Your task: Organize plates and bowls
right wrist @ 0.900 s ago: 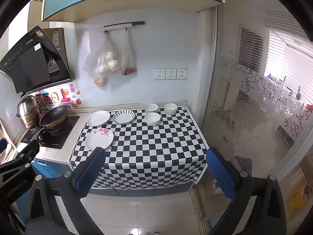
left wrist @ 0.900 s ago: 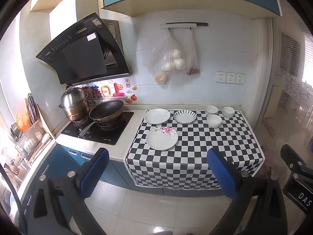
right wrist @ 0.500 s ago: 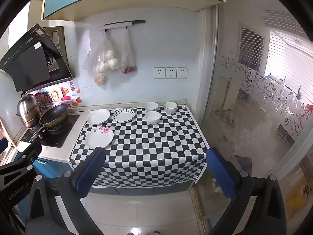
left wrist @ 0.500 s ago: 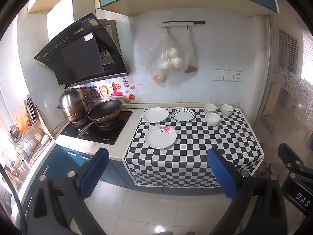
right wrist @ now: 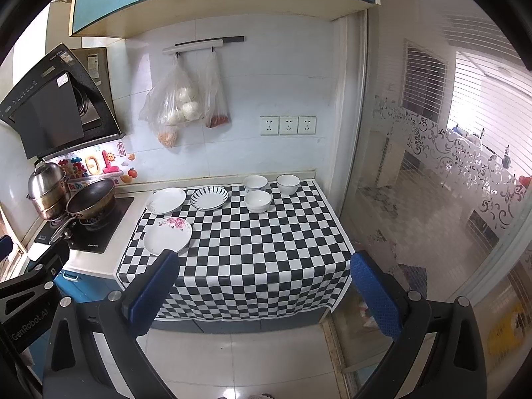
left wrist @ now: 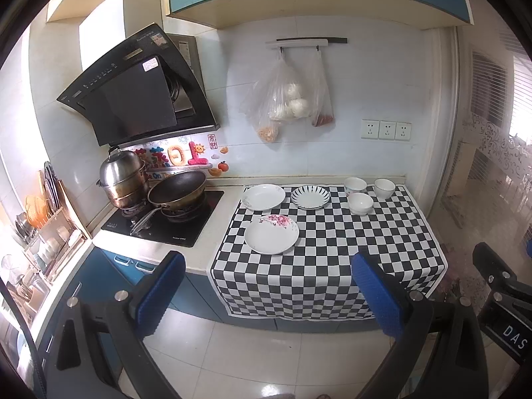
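Note:
Three plates lie on the checkered cloth (left wrist: 332,252): a floral plate (left wrist: 271,234) nearest me, a plain white plate (left wrist: 263,197) behind it, and a blue-striped plate (left wrist: 310,197) to its right. Three white bowls (left wrist: 360,202) stand at the back right. The right wrist view shows the floral plate (right wrist: 168,235), the striped plate (right wrist: 209,198) and the bowls (right wrist: 257,200). My left gripper (left wrist: 266,289) and right gripper (right wrist: 262,286) are both open and empty, held back from the counter above the floor.
A stove (left wrist: 166,219) with a pan (left wrist: 176,189) and a steel pot (left wrist: 123,179) sits left of the cloth. A dish rack (left wrist: 43,232) is at far left. Plastic bags (left wrist: 289,103) hang on the wall. A glass partition (right wrist: 432,183) stands right of the counter.
Both views have shifted slightly; the counter and dishes sit a little higher in the frames. Nothing on the counter has moved and both grippers stay open.

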{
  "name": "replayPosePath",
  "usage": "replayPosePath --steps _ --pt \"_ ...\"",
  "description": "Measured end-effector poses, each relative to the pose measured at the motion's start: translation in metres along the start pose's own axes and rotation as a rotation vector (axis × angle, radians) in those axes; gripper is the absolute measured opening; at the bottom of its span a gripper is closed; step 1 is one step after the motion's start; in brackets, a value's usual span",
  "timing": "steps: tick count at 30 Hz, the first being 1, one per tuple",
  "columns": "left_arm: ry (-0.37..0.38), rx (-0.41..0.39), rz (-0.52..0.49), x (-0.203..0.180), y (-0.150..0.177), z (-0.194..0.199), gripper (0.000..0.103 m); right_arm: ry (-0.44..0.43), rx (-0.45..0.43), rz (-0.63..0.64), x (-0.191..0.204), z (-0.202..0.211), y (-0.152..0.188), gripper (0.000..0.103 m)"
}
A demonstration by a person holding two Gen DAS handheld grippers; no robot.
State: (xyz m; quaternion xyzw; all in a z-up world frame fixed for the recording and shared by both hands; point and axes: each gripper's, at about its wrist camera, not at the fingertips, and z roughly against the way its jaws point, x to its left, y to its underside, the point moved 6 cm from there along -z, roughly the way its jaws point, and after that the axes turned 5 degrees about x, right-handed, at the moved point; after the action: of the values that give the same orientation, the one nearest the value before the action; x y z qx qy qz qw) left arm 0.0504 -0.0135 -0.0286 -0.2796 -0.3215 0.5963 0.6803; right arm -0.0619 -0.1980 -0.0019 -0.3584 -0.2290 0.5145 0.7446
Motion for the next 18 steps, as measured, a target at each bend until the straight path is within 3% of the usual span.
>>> replayPosePath --steps 18 --pt "0.012 0.009 0.007 0.0002 -0.0003 -0.0012 0.102 0.003 -0.002 0.013 0.004 0.0005 0.0012 0.103"
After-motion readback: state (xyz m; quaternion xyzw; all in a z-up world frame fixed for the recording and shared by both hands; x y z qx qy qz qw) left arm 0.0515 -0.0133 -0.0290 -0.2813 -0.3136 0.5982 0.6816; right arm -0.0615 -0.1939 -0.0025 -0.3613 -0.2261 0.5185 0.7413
